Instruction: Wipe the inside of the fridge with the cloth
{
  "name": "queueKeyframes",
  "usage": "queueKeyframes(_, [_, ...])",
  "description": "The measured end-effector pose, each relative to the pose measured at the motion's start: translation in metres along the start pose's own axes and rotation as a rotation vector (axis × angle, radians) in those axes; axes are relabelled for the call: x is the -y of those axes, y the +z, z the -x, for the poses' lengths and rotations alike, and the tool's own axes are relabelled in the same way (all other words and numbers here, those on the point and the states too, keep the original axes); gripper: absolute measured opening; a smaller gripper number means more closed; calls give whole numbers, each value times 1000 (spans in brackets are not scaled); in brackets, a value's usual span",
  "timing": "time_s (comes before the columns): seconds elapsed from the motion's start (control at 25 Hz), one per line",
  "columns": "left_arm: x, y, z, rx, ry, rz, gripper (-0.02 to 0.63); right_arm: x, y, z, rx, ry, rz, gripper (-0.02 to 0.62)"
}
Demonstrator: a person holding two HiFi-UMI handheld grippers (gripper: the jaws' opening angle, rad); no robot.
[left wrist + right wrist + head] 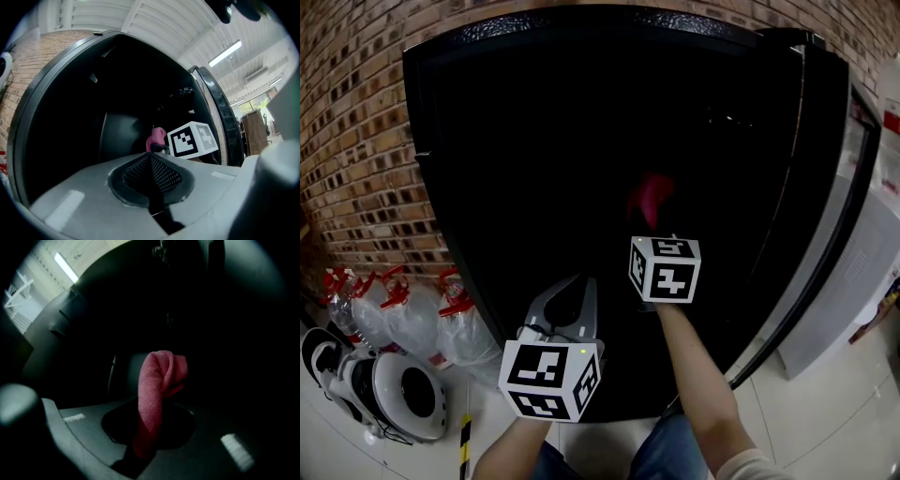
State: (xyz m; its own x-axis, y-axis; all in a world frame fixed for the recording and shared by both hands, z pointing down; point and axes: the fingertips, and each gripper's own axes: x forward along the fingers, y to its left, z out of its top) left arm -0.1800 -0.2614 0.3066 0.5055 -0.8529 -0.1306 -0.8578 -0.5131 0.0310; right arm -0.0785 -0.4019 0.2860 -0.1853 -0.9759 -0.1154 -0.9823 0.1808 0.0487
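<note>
A black fridge (441, 141) stands open, its inside very dark. My right gripper (653, 220) reaches into it, shut on a pink cloth (652, 199). In the right gripper view the cloth (157, 390) rises from between the jaws and folds over at the top. The left gripper view shows the same cloth (155, 138) beside the right gripper's marker cube (193, 139). My left gripper (567, 295) hangs lower, in front of the fridge opening, shut with nothing in it.
The fridge door (825, 216) stands open at the right. A brick wall (347, 141) runs along the left. Clear plastic bags with red handles (403, 314) and a white-and-black appliance (389, 394) lie on the tiled floor at lower left.
</note>
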Motion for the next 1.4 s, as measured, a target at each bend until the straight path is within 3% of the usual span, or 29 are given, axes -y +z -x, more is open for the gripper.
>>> queueKeyframes(0.52, [-4, -4, -5, -2, 17, -2, 12, -21, 13, 133, 118, 35, 28, 57])
queueKeyframes(0.72, [-6, -5, -7, -12, 33, -1, 12, -30, 26, 147, 160, 56, 80, 57])
queueKeyframes(0.88, [-5, -1, -9, -16, 37, 3, 12, -35, 27, 144, 145, 98, 56, 57])
queueKeyframes(1.0, [-10, -3, 3, -16, 49, 3, 12, -53, 22, 142, 147, 166, 48, 57])
queueKeyframes(1.2, [-33, -16, 34, -30, 113, 4, 12, -124, 4, 132, 148, 381, 75, 57])
queueKeyframes(1.4, [-51, -20, 57, -46, 161, -12, 12, -179, -16, 124, 123, 531, 74, 60])
